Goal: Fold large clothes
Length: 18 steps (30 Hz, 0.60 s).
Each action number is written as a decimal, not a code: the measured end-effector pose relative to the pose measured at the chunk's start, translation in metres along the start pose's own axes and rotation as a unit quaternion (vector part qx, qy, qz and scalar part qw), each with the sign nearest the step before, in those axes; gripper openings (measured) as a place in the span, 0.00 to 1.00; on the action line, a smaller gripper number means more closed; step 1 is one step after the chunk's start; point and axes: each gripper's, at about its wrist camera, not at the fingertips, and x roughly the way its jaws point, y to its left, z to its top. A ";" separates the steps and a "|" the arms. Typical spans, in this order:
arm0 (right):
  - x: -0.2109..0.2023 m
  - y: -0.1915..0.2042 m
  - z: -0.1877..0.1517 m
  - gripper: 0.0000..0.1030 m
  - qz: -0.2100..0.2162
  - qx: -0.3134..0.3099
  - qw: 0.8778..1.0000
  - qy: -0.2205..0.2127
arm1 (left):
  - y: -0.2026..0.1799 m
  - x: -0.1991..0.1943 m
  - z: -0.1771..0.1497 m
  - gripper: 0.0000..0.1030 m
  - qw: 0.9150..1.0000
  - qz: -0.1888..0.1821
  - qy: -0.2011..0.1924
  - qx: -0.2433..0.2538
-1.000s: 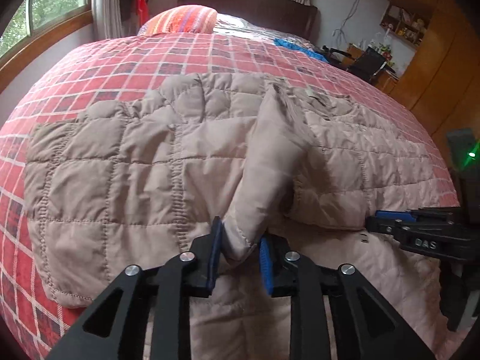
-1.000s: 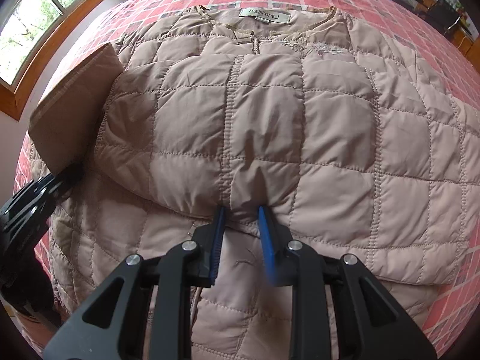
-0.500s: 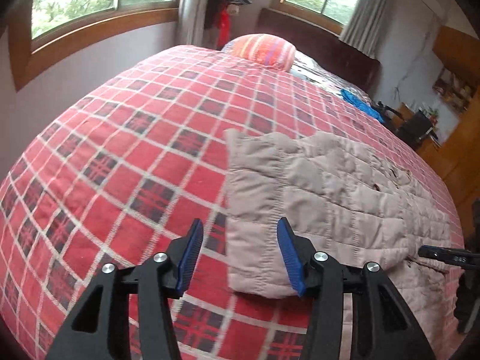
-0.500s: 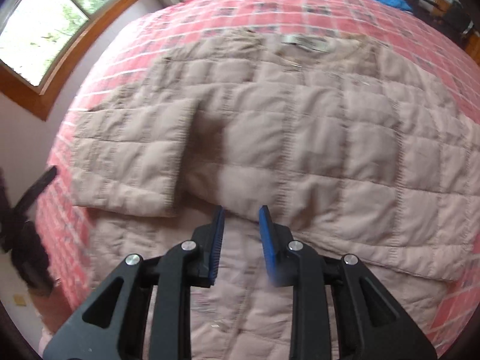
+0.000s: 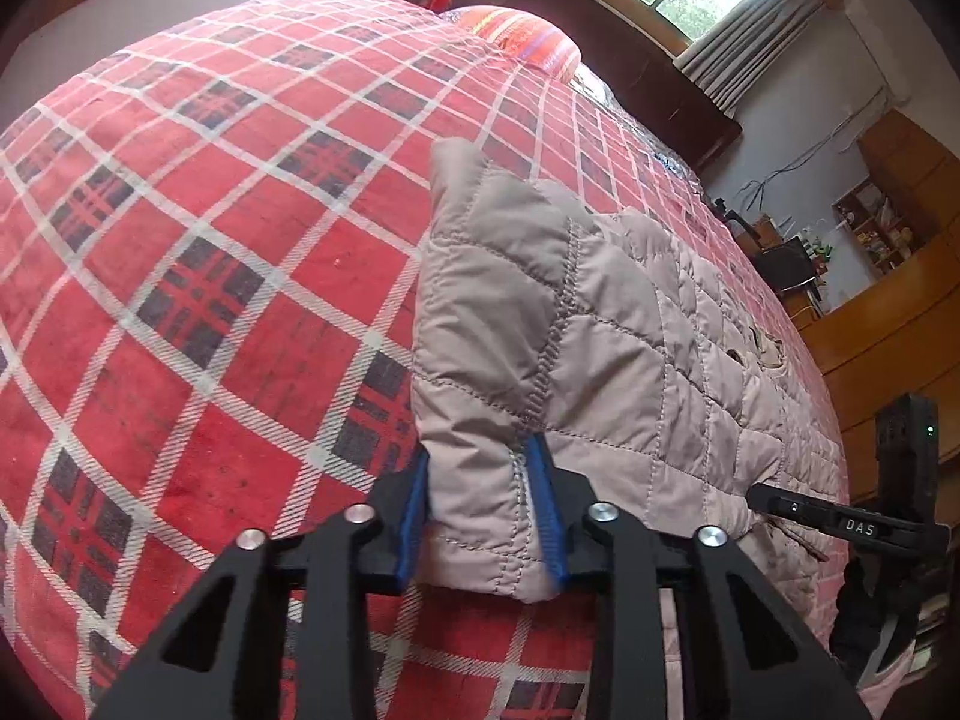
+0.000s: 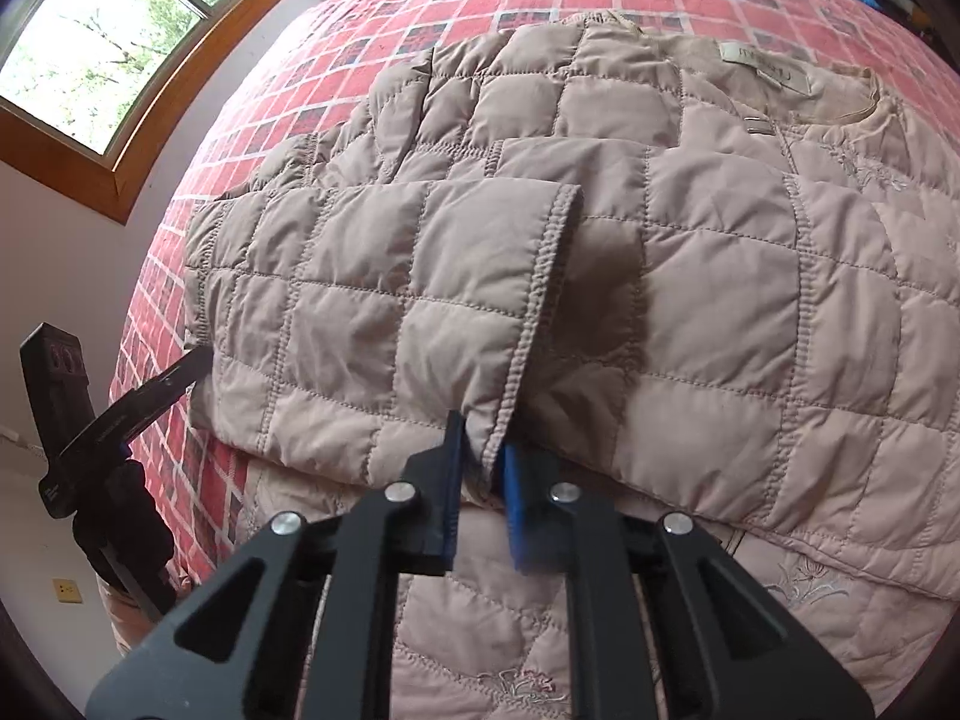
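A beige quilted jacket (image 6: 690,276) lies spread on a bed (image 5: 198,276) covered in red plaid, its collar label toward the far side. 1 sleeve (image 6: 384,312) is folded across the jacket's body, its cuff edge lying over the chest panels.

The left gripper (image 5: 483,516) is clamped on the folded outer edge of the jacket, padded cloth bunched between its 2 blue pads (image 5: 413,516). In the right wrist view it shows at the left edge of the bed, touching the sleeve fold.

The right gripper (image 6: 483,474) is pinched on the lower corner of the sleeve cuff, the stitched hem caught between its pads. In the left wrist view its tip (image 5: 774,501) sits at the jacket's near edge.

A striped pillow (image 5: 528,42) lies at the head of the bed.
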 end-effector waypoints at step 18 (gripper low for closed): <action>-0.137 -0.099 -0.024 0.07 -0.086 0.048 0.988 -0.117 | -0.169 -0.001 -0.013 0.10 0.991 -0.031 -0.047 0.120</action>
